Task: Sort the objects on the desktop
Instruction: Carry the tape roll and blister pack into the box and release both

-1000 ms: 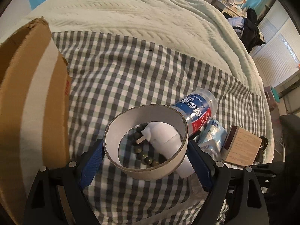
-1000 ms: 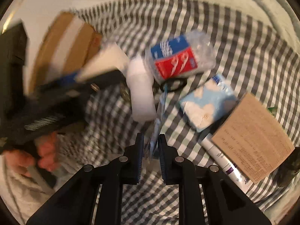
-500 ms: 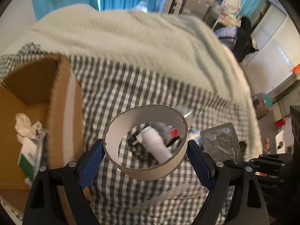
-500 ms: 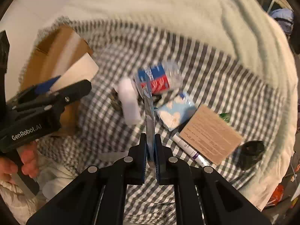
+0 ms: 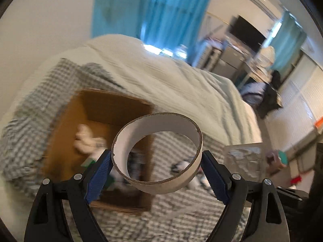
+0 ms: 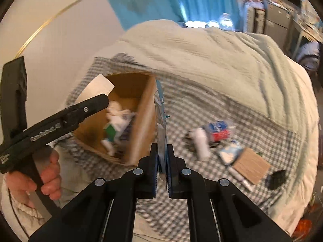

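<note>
My left gripper (image 5: 156, 166) is shut on a white cardboard tape ring (image 5: 159, 179) and holds it in the air over the near right corner of an open cardboard box (image 5: 113, 109). The ring also shows from the side in the right wrist view (image 6: 97, 86), above the box (image 6: 141, 127). My right gripper (image 6: 162, 161) is shut on a thin flat plastic blister pack (image 6: 160, 117), seen edge-on, raised beside the box's right wall. The pack also shows in the left wrist view (image 5: 245, 161).
The box holds white crumpled items and a green packet (image 6: 111, 133). On the checked cloth (image 6: 201, 109) to the right lie a white bottle (image 6: 200, 141), a labelled plastic bottle (image 6: 219, 130), a blue-white pouch (image 6: 230, 153), a brown card box (image 6: 252, 166), a pen and a black object (image 6: 277, 178).
Both grippers have risen and swung left toward the cardboard box, each still holding its item. The ring has gone from above the loose objects to over the box's corner.
</note>
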`<state>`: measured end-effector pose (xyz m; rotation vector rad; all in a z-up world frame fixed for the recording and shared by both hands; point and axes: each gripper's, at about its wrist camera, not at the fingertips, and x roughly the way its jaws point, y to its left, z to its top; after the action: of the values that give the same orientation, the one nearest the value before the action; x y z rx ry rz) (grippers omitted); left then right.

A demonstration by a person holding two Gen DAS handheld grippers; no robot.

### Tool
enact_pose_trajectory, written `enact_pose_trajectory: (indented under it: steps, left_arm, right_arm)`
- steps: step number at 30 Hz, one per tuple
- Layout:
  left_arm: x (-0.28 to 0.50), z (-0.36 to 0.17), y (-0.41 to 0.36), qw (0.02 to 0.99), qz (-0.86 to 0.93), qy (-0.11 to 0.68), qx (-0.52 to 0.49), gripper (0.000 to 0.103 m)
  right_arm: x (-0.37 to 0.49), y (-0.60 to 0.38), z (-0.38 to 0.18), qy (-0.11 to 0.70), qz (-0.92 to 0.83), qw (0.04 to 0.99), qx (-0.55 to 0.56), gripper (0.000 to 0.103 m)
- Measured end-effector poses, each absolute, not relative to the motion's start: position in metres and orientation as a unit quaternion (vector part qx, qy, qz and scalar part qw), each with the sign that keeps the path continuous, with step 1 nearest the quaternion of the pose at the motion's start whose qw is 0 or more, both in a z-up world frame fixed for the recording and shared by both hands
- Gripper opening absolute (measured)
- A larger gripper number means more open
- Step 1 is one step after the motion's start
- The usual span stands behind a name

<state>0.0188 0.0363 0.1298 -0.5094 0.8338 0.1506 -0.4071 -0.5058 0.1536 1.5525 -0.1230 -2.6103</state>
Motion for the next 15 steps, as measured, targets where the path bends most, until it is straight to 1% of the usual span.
enact_pose_trajectory:
  steps: [3, 8, 12, 15]
  left_arm:
    - [0.007, 0.121, 0.070, 0.883, 0.109, 0.391, -0.235, 0.089]
    - [0.004, 0.089, 0.110, 0.874, 0.137, 0.415, -0.212, 0.089]
    - [0.011, 0.069, 0.120, 0.872, 0.144, 0.433, -0.180, 0.089]
    - [0.017, 0.055, 0.127, 0.868, 0.139, 0.443, -0.177, 0.089]
  right_arm:
    - [-0.413, -0.534, 0.147, -0.044, -0.857, 0.073, 0.509, 0.007]
    - [-0.433, -0.571, 0.117, -0.041, -0.844, 0.093, 0.526, 0.007]
    - [-0.455, -0.583, 0.090, -0.042, -0.832, 0.094, 0.546, 0.007]
    - [-0.467, -0.588, 0.076, -0.049, -0.826, 0.096, 0.554, 0.007]
